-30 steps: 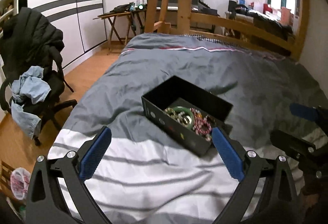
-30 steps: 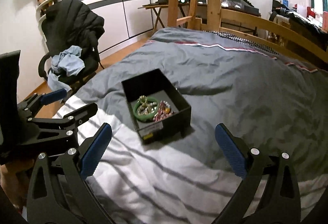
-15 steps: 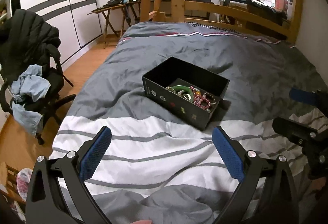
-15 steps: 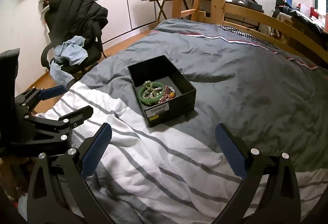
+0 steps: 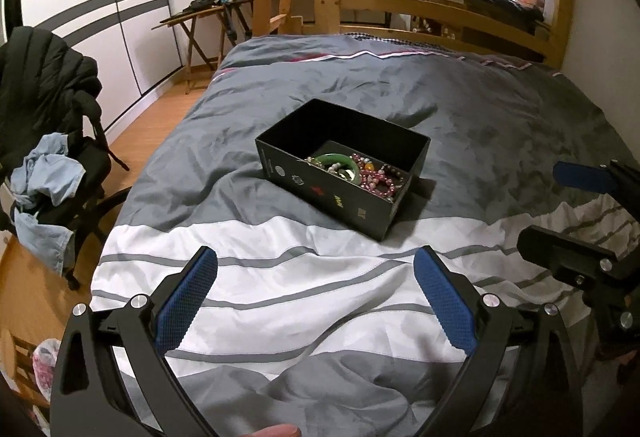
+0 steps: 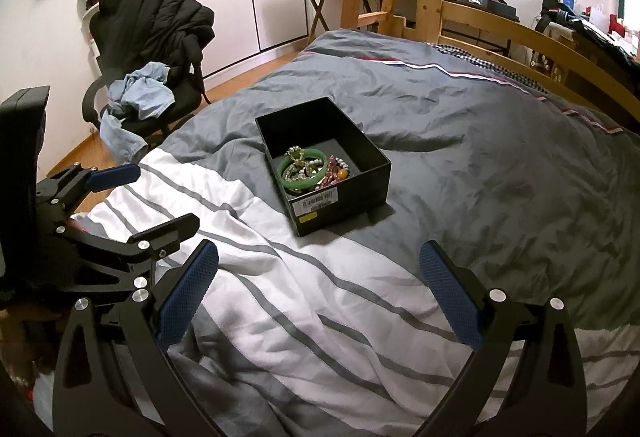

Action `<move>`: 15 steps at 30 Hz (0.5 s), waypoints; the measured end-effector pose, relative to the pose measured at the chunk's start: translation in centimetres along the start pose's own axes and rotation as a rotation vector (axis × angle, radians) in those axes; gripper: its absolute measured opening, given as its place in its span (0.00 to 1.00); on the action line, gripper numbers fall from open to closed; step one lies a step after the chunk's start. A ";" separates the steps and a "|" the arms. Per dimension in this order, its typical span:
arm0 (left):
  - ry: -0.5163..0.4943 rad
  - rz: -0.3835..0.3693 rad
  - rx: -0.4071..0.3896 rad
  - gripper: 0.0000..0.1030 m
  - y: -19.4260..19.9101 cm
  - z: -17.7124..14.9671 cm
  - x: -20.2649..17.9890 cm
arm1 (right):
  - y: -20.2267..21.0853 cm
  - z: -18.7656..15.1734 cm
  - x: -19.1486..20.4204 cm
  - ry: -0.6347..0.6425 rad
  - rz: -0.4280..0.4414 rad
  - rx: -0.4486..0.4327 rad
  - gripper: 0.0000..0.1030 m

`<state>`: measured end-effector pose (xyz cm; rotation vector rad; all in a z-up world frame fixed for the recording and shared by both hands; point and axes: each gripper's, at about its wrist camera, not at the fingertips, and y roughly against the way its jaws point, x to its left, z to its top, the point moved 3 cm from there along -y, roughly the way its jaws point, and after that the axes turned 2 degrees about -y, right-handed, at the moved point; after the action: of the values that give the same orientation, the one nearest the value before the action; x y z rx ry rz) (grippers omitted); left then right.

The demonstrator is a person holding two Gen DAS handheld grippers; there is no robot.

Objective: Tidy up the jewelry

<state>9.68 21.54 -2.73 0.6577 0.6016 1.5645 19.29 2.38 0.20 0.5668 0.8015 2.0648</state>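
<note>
Black box (image 6: pixel 340 193) holds green bangle (image 6: pixel 301 173), beads (image 6: pixel 338 173).

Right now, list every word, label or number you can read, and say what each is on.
No text reads clearly.
Box, end wall: white barcode label, print too small.
Same wall: yellow sticker, blurred.
Box long side, left wrist view: row of small logos, blurred.
Both grippers, left and right: no markings.

Both grippers farther from box (image 5: pixel 340 167)
</note>
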 end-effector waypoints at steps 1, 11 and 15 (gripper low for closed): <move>0.002 -0.002 -0.004 0.94 0.1 0.0 0.0 | 0.0 0.0 0.0 -0.001 0.001 0.000 0.96; 0.001 -0.008 0.002 0.94 0.0 0.0 -0.2 | -0.2 -0.5 0.1 -0.009 0.007 0.007 0.96; 0.001 -0.011 0.008 0.94 -0.1 -0.1 -0.3 | -0.3 -0.6 0.2 -0.011 0.005 0.006 0.96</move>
<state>9.72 21.27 -2.90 0.6587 0.6115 1.5526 18.98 2.46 -0.37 0.5833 0.8014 2.0627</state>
